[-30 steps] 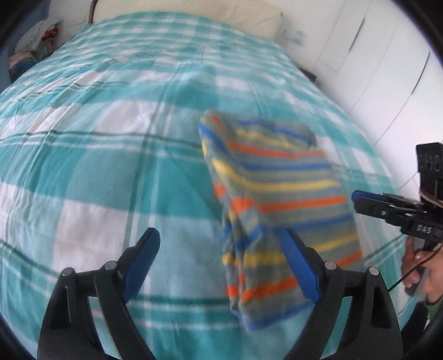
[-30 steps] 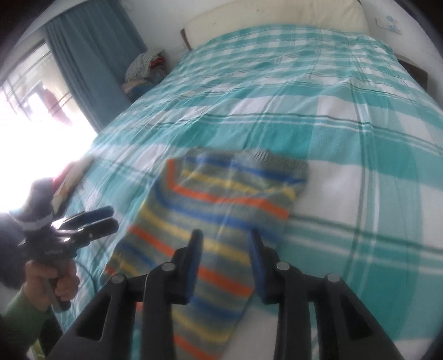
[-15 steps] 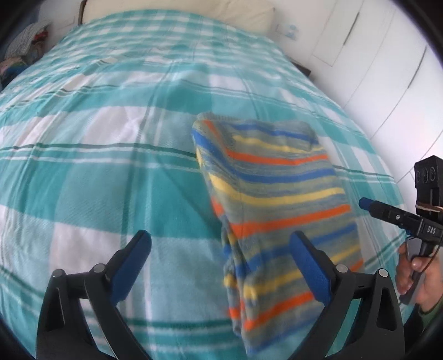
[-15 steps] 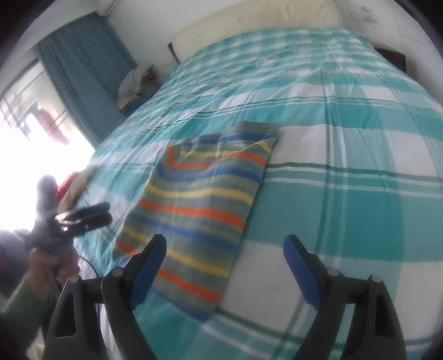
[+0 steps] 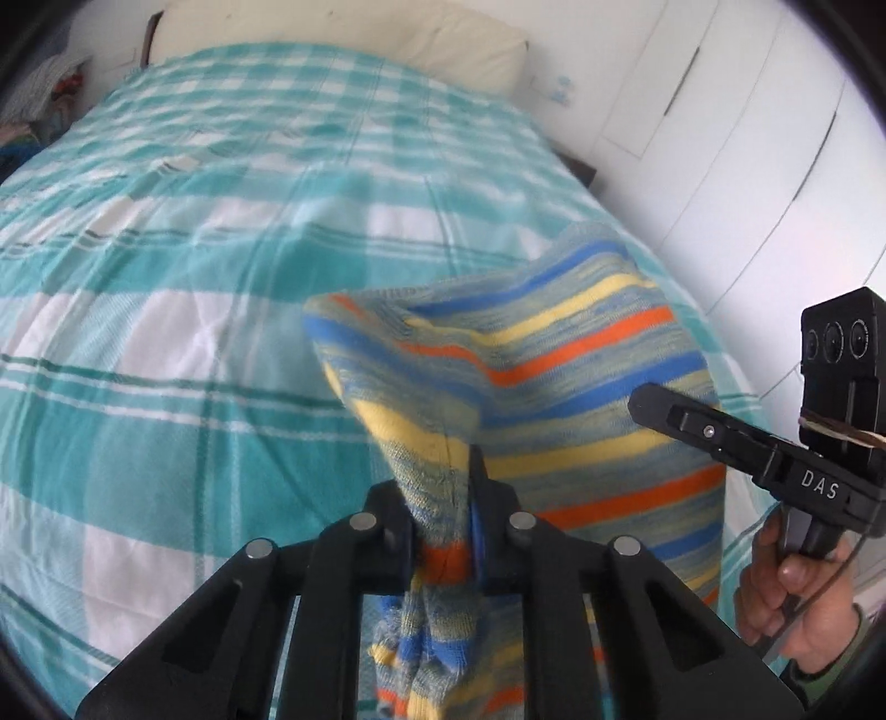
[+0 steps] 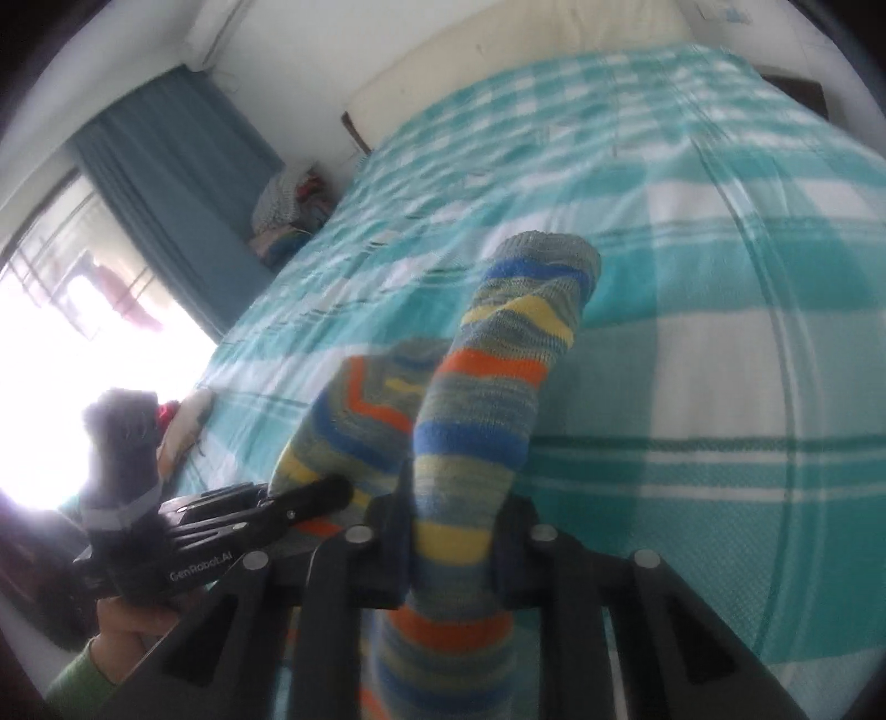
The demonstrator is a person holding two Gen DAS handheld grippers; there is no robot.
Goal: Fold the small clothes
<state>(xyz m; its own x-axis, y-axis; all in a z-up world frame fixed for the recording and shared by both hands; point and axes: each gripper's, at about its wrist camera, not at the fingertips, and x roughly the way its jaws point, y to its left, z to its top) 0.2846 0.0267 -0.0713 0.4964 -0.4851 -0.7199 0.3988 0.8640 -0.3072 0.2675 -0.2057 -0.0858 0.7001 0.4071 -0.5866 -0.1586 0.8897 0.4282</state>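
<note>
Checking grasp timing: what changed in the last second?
Both hand-held grippers' jaws have just been closing. The left hand-held gripper and the right hand-held gripper each clamped the near end of the striped garment, raising it off the checked bedspread. Bedspread and pillow unchanged.

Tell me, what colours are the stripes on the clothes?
Orange, yellow, blue and grey-green stripes on the clothes; clearest in the left wrist view.

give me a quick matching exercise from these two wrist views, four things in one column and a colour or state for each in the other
Things:
1. left claw
2. curtain
3. pillow
4. bedspread

Colours or states:
A. cream
B. teal and white checks
C. shut on the striped knit garment
D. plain dull blue

Pairs: 1-C, 2-D, 3-A, 4-B
</note>
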